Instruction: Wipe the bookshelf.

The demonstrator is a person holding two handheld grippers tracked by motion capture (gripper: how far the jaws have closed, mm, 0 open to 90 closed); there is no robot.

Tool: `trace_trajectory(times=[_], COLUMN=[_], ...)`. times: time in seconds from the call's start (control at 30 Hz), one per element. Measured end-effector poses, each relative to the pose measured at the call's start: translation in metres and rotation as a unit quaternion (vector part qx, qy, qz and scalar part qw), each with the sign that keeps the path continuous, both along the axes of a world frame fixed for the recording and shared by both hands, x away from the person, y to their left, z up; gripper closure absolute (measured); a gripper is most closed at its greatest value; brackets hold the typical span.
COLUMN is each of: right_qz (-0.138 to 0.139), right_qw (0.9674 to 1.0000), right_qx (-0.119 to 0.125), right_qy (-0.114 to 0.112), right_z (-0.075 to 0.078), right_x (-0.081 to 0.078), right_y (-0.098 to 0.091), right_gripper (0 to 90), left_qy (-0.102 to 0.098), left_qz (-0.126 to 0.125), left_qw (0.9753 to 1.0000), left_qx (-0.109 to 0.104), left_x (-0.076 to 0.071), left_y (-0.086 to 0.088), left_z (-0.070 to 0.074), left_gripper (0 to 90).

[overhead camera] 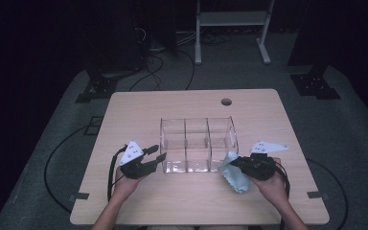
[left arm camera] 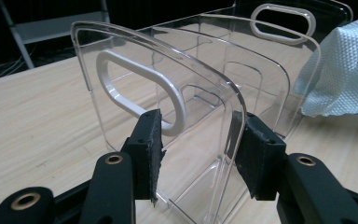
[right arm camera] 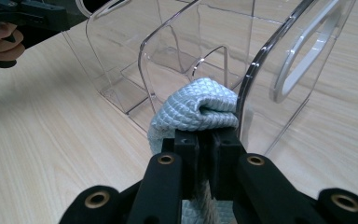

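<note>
Your right gripper point(right arm camera: 204, 140), low and centre in its own view, is clamped tight on the cloth point(right arm camera: 200, 111): the pads meet on a bunched fold of pale blue weave that bulges just above them. In the high view that gripper point(overhead camera: 237, 163) sits at lower right of the table point(overhead camera: 139, 103), with the cloth point(overhead camera: 235, 178) hanging from it toward the near edge and touching the organiser's right end.

Your left gripper point(left arm camera: 198, 144) straddles the organiser's end wall point(left arm camera: 168, 93) in its own view. The clear curved panel with its white-rimmed handle slot stands between the pads point(left arm camera: 256, 156); the right pad is against the wall's edge, the left pad point(left arm camera: 150, 149) is at the handle rim, but I can't tell whether it presses. In the high view that gripper point(overhead camera: 159, 155) is left of centre, at the organiser's left end.

The organiser point(overhead camera: 199, 143) itself sits upright mid-table, three clear compartments in a row. Beyond it, at upper centre, there's a round hole point(overhead camera: 226, 102) in the tabletop. In the right gripper view your left hand point(right arm camera: 0, 44) shows at upper left.
</note>
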State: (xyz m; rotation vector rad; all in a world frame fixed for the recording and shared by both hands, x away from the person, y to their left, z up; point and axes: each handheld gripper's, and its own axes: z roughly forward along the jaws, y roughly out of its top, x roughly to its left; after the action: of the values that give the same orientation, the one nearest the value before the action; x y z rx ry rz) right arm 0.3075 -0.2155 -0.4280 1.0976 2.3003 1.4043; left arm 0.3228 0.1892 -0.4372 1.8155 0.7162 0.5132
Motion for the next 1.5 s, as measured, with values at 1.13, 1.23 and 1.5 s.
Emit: trace_trajectory(times=[1.13, 1.23, 1.5], right_qz=[0.000, 0.000, -0.004], right_qw=[1.0000, 1.0000, 0.9999], right_qx=[0.002, 0.007, 0.016], right_qy=[0.000, -0.001, -0.002], right_z=[0.004, 0.006, 0.009], right_x=[0.016, 0.011, -0.001], right_y=[0.002, -0.001, -0.013], right_gripper=[82.8, 82.7, 82.3], left_qy=[0.008, 0.011, 0.015], left_qz=[0.020, 0.015, 0.015], left_qw=[0.9996, 0.9996, 0.9996], left_qx=[-0.021, -0.021, -0.017], left_x=[0.018, 0.016, 0.008], left_y=[0.008, 0.009, 0.009], left_z=[0.001, -0.001, -0.001], left_gripper=[45.8, 43.4, 37.0])
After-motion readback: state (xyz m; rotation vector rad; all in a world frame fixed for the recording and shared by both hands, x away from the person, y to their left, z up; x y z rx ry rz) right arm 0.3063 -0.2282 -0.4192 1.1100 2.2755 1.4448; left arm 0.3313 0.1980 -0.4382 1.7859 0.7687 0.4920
